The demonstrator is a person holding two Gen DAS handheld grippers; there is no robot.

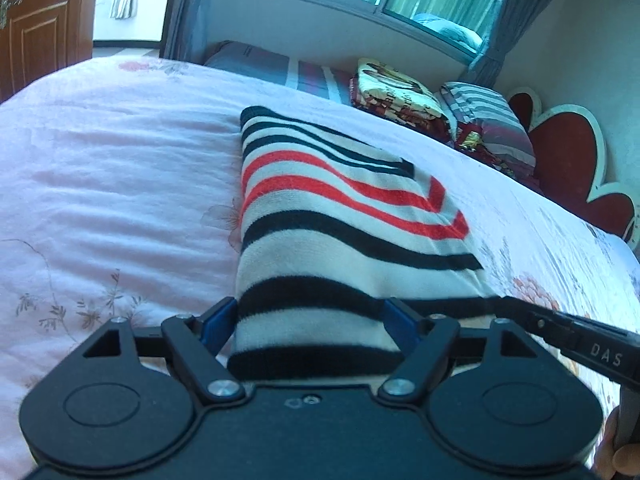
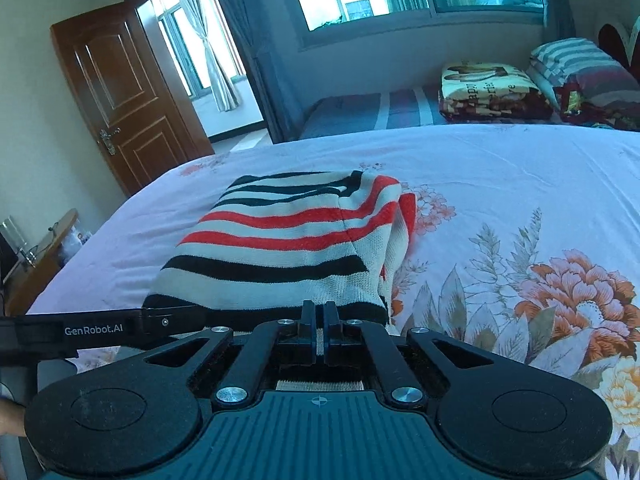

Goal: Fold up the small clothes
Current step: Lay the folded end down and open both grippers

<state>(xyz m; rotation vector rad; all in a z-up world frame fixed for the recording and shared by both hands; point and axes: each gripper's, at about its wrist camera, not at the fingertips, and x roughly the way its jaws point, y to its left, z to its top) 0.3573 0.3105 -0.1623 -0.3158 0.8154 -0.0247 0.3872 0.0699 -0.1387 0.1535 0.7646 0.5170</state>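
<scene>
A small knitted garment (image 1: 340,216) with white, black and red stripes lies folded on the pink floral bedspread (image 1: 100,184). My left gripper (image 1: 308,320) is open, its blue fingers either side of the garment's near edge, which lies between them. In the right wrist view the garment (image 2: 288,240) lies straight ahead. My right gripper (image 2: 319,320) is shut, with a thin strip of the garment's near hem between its fingers. The right gripper's finger shows in the left wrist view (image 1: 568,328), and the left gripper's in the right wrist view (image 2: 100,328).
Folded blankets (image 2: 492,88) and a striped pillow (image 2: 584,68) lie at the far side of the bed under the window. A red headboard (image 1: 568,156) is at the right. A wooden door (image 2: 120,96) stands open at the left, with a small table (image 2: 36,256) beside the bed.
</scene>
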